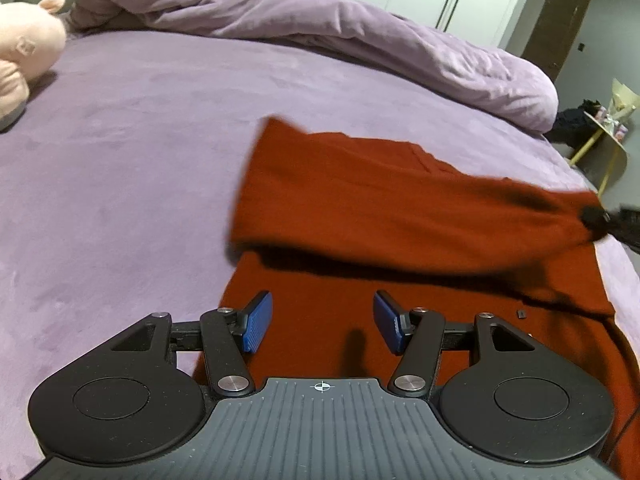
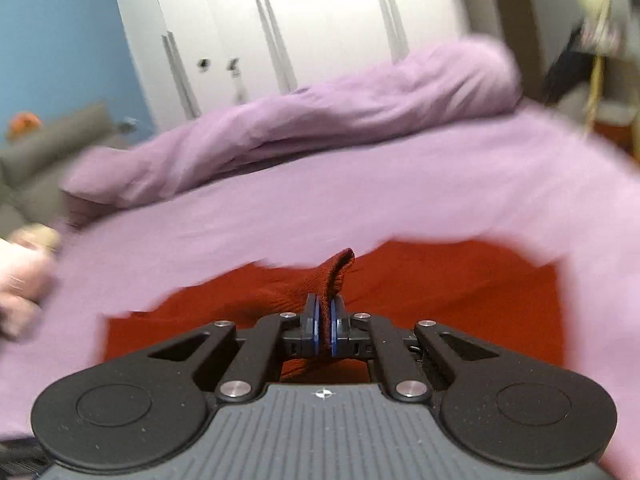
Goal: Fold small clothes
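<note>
A rust-red knit garment lies on the purple bed. Its far part is lifted and drawn over the flat lower part, casting a shadow. My left gripper is open and empty, its blue pads just above the garment's near edge. My right gripper is shut on a ribbed edge of the red garment, which stands up between the pads. In the left wrist view the right gripper shows at the far right, pinching the lifted corner.
A rumpled purple duvet lies along the far side of the bed. A pink plush toy sits at the far left. White wardrobe doors stand behind. A yellow side table stands off the bed's right edge.
</note>
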Tool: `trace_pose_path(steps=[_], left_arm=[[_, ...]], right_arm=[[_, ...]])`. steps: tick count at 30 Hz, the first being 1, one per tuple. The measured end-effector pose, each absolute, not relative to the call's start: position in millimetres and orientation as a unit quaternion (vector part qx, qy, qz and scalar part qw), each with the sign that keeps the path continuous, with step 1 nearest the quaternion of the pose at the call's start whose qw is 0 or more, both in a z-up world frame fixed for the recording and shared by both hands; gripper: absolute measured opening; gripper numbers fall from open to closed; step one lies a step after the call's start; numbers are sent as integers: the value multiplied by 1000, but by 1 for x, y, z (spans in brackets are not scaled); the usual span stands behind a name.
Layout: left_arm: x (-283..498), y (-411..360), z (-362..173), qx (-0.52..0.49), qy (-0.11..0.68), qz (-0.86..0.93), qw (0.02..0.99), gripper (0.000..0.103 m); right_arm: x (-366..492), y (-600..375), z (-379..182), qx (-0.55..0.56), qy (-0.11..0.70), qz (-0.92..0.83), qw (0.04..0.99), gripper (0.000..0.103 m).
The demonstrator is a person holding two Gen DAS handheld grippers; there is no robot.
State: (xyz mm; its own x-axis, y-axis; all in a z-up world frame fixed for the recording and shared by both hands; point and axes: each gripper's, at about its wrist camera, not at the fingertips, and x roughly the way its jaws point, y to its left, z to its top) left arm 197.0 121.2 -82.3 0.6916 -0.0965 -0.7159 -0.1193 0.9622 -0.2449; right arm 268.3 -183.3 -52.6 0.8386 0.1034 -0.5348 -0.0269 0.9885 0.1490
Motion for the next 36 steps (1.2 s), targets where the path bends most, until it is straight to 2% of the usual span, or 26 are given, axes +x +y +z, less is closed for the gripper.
trace_pose_path(steps=[5,11,16,21,23,25,27,31,36], left_arm=[[213,113,-84,-136,404,5,904,60],[227,106,-83,-126,409,13,904,60],[227,105,-74,-112,399,19,910,60],[228,104,-69,-101,396,33,912,60],[227,102,-65,-99,386,33,916,61],[233,96,-63,-88,375,30,922,61],[247,84,-63,-78,375,33,923,61],[282,59,-72,-78,370,26,925,61],[304,44,-105,-31,367,38,929,62]], right_arm=[[276,-235,-78,56,339,-17,939,4],[279,-258,-92,109,356,-14,928,5],[279,-246,-92,37,331,-35,942,4],[297,-244,-104,-31,348,-89,933,5],[297,-247,-98,-18,339,-116,934,5],[290,-245,-86,40,309,-84,947,6],[293,-226,-84,73,312,-2,947,9],[306,-165,-96,37,324,117,938,9],[320,-156,-116,-42,309,105,944,8]])
